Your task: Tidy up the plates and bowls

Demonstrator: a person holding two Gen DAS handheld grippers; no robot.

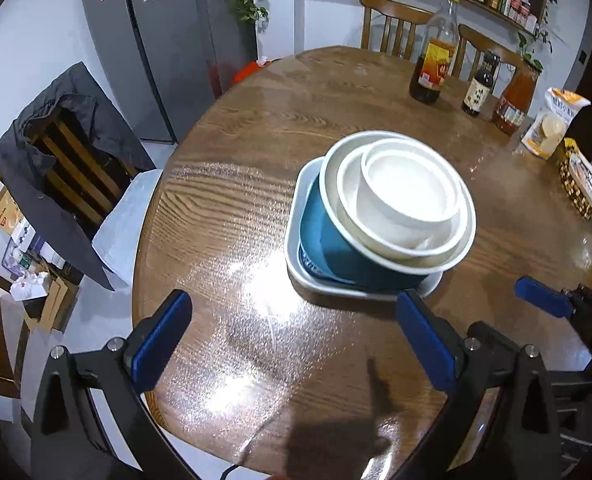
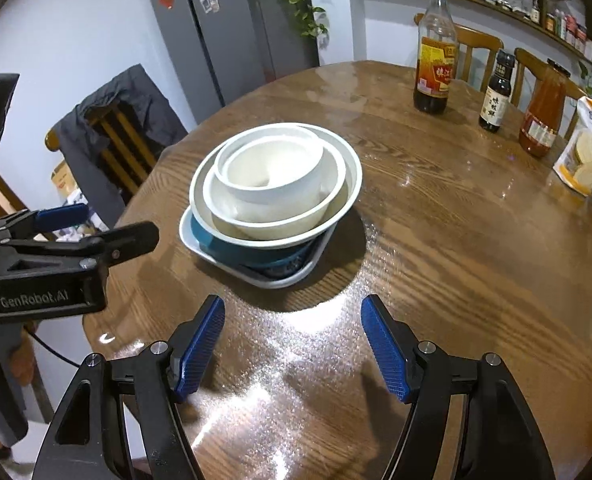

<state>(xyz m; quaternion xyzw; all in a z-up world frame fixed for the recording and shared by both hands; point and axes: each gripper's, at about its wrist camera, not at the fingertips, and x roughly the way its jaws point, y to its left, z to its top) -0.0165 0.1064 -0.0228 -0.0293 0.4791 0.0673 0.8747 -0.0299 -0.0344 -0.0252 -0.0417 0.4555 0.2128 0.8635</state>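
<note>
Right wrist | bowl stack beyond open right tool | apart

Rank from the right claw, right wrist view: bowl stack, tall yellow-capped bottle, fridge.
1. Bowl stack, just ahead of the right claw, slightly left.
2. Yellow-capped bottle, far side of the table, right.
3. Fridge, beyond the table, left.

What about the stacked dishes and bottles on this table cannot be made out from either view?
- Blue bowl: its inside, covered by nested white bowls, both views.
- White tray: its floor, hidden under the stack.
- Bottle labels: print too small to read.
- Basket: cut off by the frame edge.
</note>
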